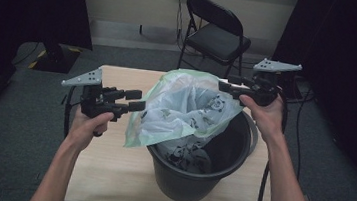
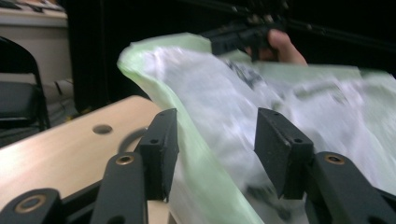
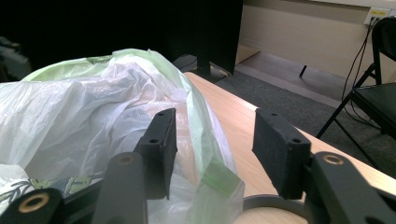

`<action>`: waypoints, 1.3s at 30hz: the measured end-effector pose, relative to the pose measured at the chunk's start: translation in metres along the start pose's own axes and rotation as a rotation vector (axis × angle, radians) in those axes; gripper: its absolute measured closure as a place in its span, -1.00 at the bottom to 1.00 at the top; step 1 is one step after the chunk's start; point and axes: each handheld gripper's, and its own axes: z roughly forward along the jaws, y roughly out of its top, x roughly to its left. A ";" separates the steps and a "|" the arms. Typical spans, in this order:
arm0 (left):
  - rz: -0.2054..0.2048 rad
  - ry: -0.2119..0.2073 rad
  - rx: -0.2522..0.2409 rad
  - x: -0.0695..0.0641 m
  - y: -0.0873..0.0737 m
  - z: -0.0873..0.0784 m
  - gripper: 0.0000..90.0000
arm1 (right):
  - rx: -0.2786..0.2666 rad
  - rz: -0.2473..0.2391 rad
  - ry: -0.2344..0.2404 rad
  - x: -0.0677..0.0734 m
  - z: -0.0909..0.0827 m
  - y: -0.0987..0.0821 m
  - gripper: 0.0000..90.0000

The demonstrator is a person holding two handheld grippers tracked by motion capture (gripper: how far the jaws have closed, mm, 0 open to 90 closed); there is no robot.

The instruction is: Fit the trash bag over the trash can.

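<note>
dark curtains and a grey carpet surround a light wooden table (image 1: 108, 173), and a black folding chair (image 1: 216, 31) stands behind it near the wall. on the table stands a black bucket (image 1: 198, 175), and a thin plastic bag (image 1: 185, 109), white with a pale green edge and small printed pictures, sits half inside it. the upper part of the bag is raised above the rim and leans toward the left side of the table; the lower part hangs down into the bucket.

the left gripper (image 1: 136, 100) is just beside the green edge of the bag on its left. its jaws are spread, and in the left gripper view the green edge (image 2: 196, 154) passes between them, but the pads do not press it.

the right gripper (image 1: 231, 83) is at the far right part of the bag, above the bucket rim. its jaws are also spread; in the right gripper view the bag edge (image 3: 205, 140) lies between them without being pinched.
</note>
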 end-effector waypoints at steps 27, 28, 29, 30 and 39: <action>0.004 0.030 0.161 0.000 -0.034 0.023 0.92 | 0.082 0.082 -0.055 -0.026 0.020 -0.026 0.20; -0.002 0.046 0.146 0.001 -0.032 0.020 0.78 | 0.070 0.080 -0.071 -0.025 0.017 -0.023 0.12; -0.004 0.068 0.136 0.003 -0.029 0.017 0.69 | 0.055 0.078 -0.076 -0.023 0.014 -0.019 0.10; -0.001 0.083 0.124 0.004 -0.027 0.015 0.64 | 0.039 0.072 -0.074 -0.021 0.011 -0.016 0.10; -0.007 0.147 0.034 0.009 0.008 0.023 0.11 | -0.003 0.016 -0.018 -0.001 0.002 -0.003 0.15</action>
